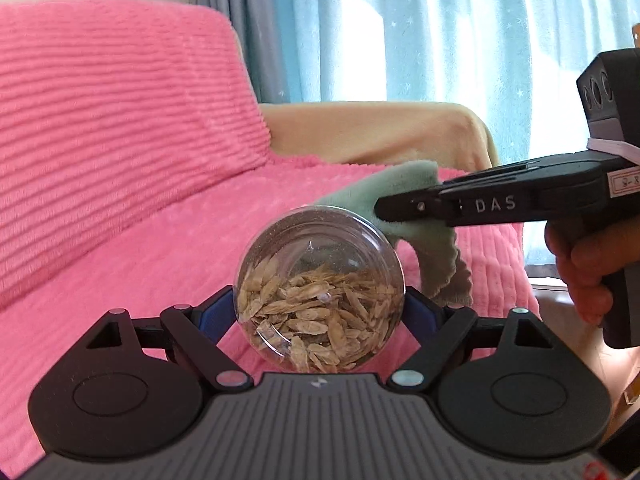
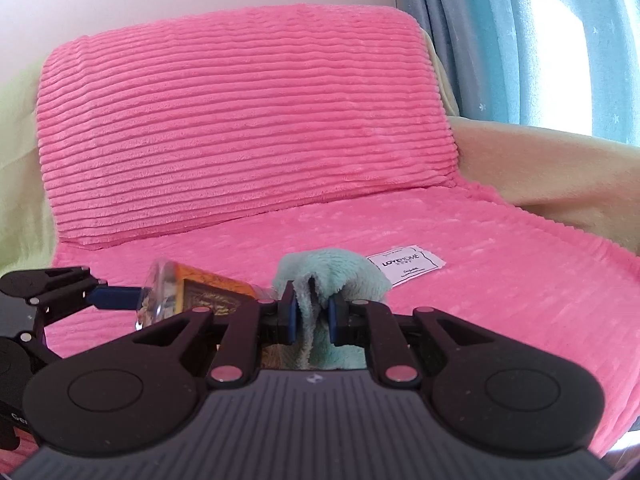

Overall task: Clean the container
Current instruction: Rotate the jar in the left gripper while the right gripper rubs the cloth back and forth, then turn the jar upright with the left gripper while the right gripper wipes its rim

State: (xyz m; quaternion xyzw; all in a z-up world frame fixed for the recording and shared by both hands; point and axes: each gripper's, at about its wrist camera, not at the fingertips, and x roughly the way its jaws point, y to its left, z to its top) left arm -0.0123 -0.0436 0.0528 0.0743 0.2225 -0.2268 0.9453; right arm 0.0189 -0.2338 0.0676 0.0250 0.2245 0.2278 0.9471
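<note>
While my left tongs [image 1: 320,304] clamp the clear jar [image 1: 319,288] of dried slices on its side above the pink sofa cover [image 1: 120,248], item two: my right tongs [image 2: 313,312] pinch a mint-green cloth [image 2: 332,276], pressed against the jar's far end at two o'clock in the left view. Star-print curtain [image 1: 440,40] at twelve o'clock.

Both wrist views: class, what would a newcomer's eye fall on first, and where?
The bright pink ribbed blanket over the sofa fills both views. In front of it, the left gripper holds a clear jar of dried flakes, while the right gripper pinches a pale green cloth against the jar's far end.
</note>
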